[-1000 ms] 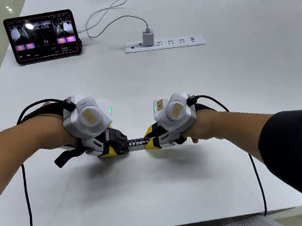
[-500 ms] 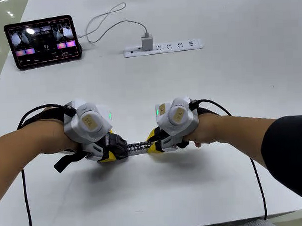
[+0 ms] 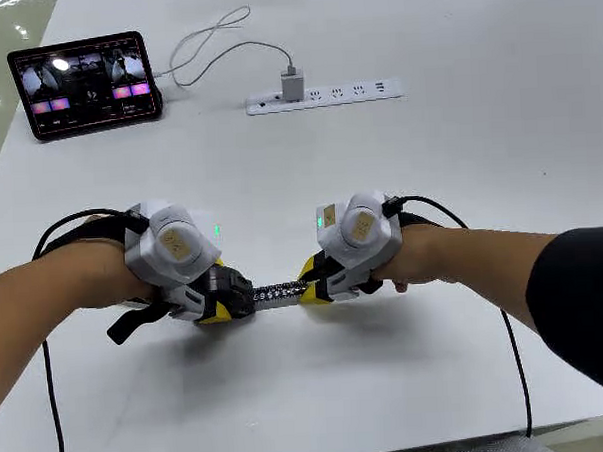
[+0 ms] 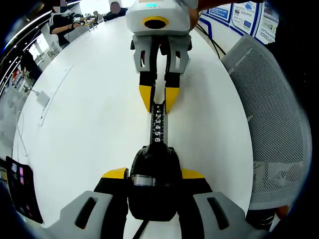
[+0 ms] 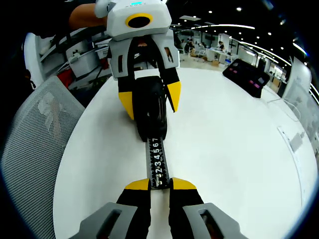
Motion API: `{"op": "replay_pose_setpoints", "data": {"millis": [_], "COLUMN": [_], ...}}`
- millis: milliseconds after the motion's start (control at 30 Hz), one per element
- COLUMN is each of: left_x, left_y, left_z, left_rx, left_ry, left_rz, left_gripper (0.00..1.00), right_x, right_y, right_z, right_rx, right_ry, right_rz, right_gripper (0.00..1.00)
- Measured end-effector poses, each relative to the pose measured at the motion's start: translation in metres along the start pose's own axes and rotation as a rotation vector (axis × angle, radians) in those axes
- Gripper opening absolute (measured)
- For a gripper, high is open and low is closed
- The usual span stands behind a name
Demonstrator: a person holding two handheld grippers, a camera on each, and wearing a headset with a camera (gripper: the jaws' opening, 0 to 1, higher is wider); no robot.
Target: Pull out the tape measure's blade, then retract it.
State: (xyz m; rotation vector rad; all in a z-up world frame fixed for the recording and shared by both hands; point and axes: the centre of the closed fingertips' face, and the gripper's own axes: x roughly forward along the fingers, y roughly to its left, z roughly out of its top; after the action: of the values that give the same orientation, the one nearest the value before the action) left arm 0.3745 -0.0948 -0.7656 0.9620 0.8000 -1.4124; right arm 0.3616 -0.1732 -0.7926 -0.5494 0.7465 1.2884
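Head view, lower centre: left gripper (image 3: 223, 297) clamps the tape measure (image 3: 236, 292) just above the table (image 3: 427, 130). Right gripper (image 3: 309, 289) pinches the blade (image 3: 277, 289) tip.
Left gripper view: jaws pressed on the case at bottom, short blade runs upward.
Right gripper view: jaws closed on blade tip, digits to 7 showing.
Probably early pull-out. Next: draw right gripper straight away, case held firm.

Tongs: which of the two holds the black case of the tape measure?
The left tongs, closed around the black case; the right tongs pinch only the end of the numbered blade that sticks out of it.
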Motion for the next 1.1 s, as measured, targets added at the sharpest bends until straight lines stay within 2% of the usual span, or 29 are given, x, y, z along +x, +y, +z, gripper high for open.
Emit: {"op": "replay_pose_setpoints", "data": {"millis": [267, 1100], "left_x": [0.000, -0.001], "left_y": [0.000, -0.001], "left_z": [0.001, 0.002], "left_rx": [-0.007, -0.008], "left_ry": [-0.016, -0.019], "left_rz": [-0.006, -0.006], "left_gripper": [0.33, 0.33], "right_x": [-0.003, -0.016], "right_y": [-0.001, 0.000], "right_z": [-0.004, -0.018], "right_rx": [-0.012, 0.007], "right_ry": [0.009, 0.009], "right_rz": [0.000, -0.005], "right_gripper": [0.09, 0.09]}}
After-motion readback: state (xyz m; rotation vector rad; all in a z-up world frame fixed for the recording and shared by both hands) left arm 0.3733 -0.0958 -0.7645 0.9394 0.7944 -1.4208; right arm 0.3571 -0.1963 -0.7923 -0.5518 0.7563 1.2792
